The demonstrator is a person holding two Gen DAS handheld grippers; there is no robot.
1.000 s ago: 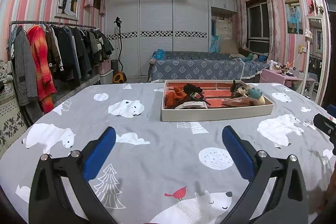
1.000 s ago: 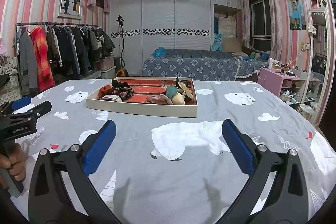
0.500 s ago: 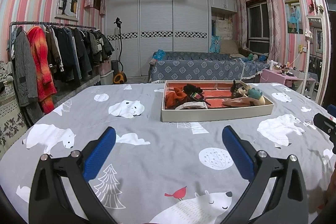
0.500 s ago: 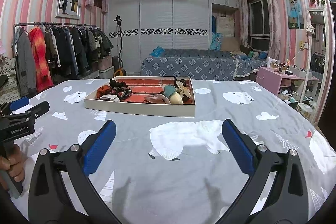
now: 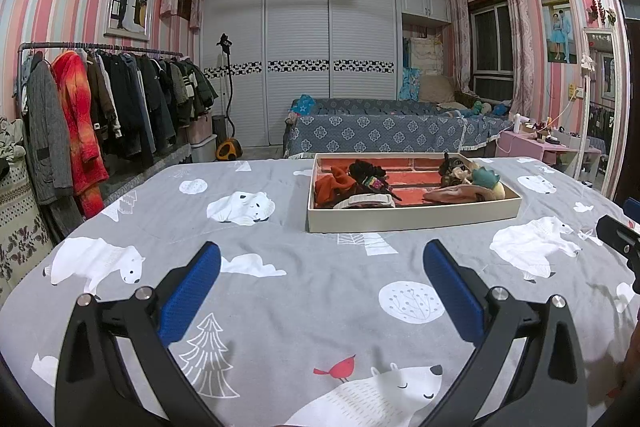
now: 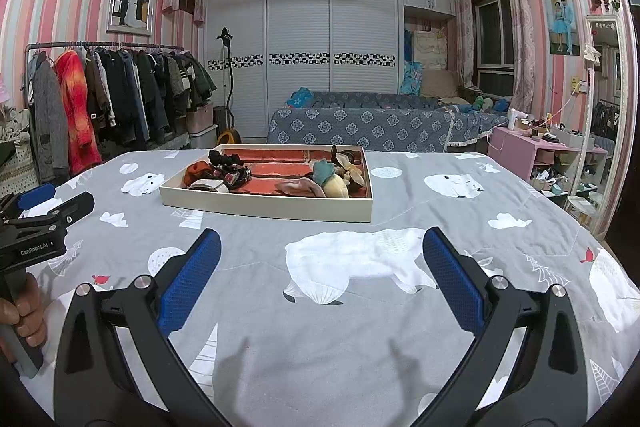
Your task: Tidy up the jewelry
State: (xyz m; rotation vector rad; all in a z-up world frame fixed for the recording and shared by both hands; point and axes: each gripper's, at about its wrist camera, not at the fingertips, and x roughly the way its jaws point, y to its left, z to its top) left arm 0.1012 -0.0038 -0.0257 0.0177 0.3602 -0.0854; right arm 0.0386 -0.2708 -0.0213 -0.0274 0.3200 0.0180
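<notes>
A shallow cream tray (image 5: 412,218) with an orange-red divided lining sits on the grey polar-bear cloth, ahead and right in the left wrist view, and ahead and left in the right wrist view (image 6: 264,207). It holds hair ties and fabric accessories: an orange scrunchie (image 5: 334,183), a black one (image 5: 366,169), a teal piece (image 5: 486,177), a yellowish piece (image 6: 336,189). My left gripper (image 5: 320,277) is open and empty, well short of the tray. My right gripper (image 6: 320,275) is open and empty, also short of it. The left gripper shows at the left edge of the right wrist view (image 6: 44,223).
The cloth-covered table (image 5: 248,299) stretches around the tray. A clothes rack (image 5: 100,115) stands at the left, a bed (image 5: 384,135) behind, a pink side table (image 6: 536,151) and a mirror (image 6: 608,115) at the right.
The right wrist view has shifted slightly, so the tray sits a little further left and nearer. The left gripper has barely moved. Both stay open.
</notes>
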